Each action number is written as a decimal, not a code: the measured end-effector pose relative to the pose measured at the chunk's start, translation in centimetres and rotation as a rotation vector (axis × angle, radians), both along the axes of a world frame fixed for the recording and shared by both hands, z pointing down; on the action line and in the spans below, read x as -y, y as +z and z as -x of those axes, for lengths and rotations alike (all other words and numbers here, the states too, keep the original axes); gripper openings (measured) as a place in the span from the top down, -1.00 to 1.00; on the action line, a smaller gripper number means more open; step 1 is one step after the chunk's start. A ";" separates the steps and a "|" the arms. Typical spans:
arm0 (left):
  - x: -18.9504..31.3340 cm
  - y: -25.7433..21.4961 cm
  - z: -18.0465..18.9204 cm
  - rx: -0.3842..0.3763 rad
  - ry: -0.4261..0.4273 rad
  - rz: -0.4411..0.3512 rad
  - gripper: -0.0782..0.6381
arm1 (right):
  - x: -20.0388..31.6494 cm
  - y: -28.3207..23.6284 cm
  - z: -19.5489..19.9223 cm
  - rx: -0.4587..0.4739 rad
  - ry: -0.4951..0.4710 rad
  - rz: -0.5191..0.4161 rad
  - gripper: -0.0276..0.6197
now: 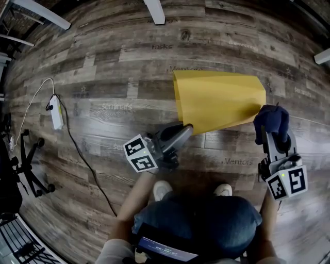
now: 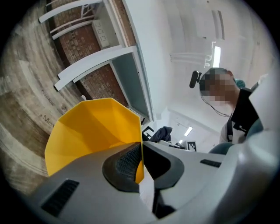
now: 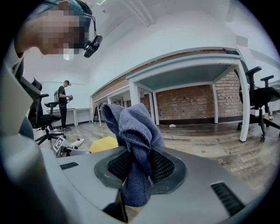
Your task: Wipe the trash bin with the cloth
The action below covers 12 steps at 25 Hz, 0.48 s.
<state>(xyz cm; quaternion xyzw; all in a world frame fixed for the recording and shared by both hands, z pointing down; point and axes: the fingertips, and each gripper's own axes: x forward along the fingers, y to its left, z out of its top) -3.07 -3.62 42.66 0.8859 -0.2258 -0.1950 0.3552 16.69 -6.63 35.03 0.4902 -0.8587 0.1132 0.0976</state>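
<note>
A yellow trash bin (image 1: 216, 98) lies on its side on the wood floor in the head view, its mouth toward the left. My left gripper (image 1: 186, 129) is shut on the rim of the yellow trash bin (image 2: 94, 131), the thin yellow edge pinched between its pads. My right gripper (image 1: 269, 129) sits just right of the bin's narrow end, shut on a dark blue cloth (image 1: 271, 119). In the right gripper view the cloth (image 3: 133, 140) bunches up above the jaws, with a corner of the bin (image 3: 103, 143) low at the left.
A white power strip (image 1: 55, 112) with a black cable lies on the floor at the left. A black office chair base (image 1: 28, 165) is at the far left. White desk legs (image 1: 154, 10) stand at the top. Another person (image 3: 63, 103) stands far off by desks.
</note>
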 end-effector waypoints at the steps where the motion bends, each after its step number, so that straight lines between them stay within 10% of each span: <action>1: 0.0 0.3 -0.2 -0.018 0.004 0.014 0.75 | 0.1 0.1 0.3 -0.005 -0.010 0.001 0.61; 12: -0.5 3.5 -0.2 0.043 0.000 0.081 0.75 | 2.9 4.8 6.4 -0.068 -0.154 0.070 0.61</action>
